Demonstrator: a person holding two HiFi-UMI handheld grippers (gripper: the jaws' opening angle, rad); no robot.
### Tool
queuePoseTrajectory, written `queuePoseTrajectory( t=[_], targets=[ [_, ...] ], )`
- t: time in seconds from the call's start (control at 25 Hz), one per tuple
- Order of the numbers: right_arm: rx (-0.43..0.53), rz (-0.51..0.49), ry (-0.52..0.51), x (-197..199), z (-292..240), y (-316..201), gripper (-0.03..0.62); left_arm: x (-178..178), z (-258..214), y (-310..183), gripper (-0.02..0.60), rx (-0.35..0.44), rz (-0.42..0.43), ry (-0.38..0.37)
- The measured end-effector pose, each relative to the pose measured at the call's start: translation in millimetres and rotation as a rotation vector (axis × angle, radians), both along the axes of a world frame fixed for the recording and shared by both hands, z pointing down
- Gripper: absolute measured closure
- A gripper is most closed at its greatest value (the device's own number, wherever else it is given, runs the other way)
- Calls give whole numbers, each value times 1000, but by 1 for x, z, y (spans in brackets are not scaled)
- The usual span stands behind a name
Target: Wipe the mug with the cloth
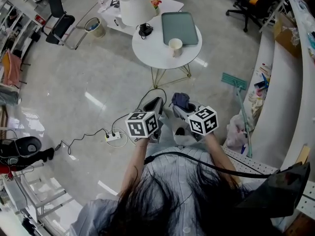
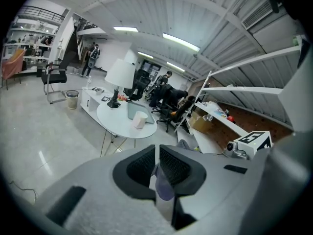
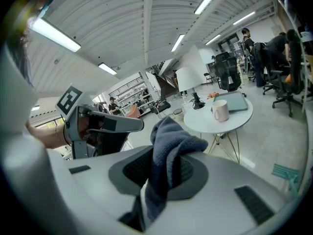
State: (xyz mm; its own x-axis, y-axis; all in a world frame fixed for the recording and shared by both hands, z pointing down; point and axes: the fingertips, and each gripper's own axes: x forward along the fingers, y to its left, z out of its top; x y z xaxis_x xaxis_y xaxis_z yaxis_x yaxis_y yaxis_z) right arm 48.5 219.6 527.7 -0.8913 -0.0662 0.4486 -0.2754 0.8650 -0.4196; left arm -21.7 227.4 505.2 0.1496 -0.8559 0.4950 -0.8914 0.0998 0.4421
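Dark hair (image 1: 162,200) fills lower head view; right claw (image 3: 164,170) clamped on nubby blue-grey cloth (image 3: 171,143), left claw (image 2: 157,161) pressed together. Cylindrical cream mug (image 1: 175,46) stands on round white table (image 1: 147,50) beside flat grey tray (image 1: 179,27), well apart from both claws.

The right gripper (image 3: 164,169) fills the lower half. Its two dark padded fingers (image 3: 133,170) are closed on a blue-grey cloth (image 3: 172,142), which bunches up above them and hangs down between them. At left, the left gripper (image 3: 131,125) points across the frame, with a hand (image 3: 84,127) round its handle and a square-marked cube on top. Beyond, at right, a round white surface (image 3: 208,123) on thin legs carries a white mug (image 3: 220,110) and a grey-green tray (image 3: 234,102). A lamp (image 3: 188,80) with a white shade stands just behind. Office chairs and people are farther off, under long ceiling lights.
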Motion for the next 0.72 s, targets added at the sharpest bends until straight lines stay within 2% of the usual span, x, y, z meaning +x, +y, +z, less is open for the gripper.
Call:
queuePoseTrajectory(
  t=[0.24,0.72],
  targets=[
    [3,-14,-13,-6,-2,3,513,-3,-1,8,540,5,-15,-2],
    [-1,-14,-8,-7,0,3,513,5,-1,5,540,0,9,3]
  ],
)
